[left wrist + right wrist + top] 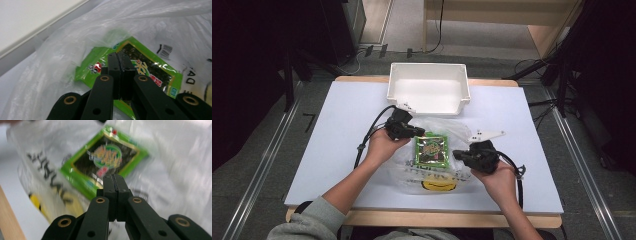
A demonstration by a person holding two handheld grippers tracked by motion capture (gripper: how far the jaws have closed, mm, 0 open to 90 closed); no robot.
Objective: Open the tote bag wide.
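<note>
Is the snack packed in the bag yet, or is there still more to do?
Done: the green snack packet already lies inside the clear plastic bag. In hand: the left tongs and right tongs, both shut, are at the bag's two sides. Left: probably moving the bag into the empty white bin.

Tub (429, 88) at the table's (337, 150) far edge, middle, plastic bag (434, 172) before it toward the near edge, packet (431, 151) inside the bag, left gripper (413, 131) at the bag's left, right gripper (458, 155) at its right

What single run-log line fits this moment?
left tool: shut | right tool: shut | green packet: inside clear bag | white bin: behind bag
</note>
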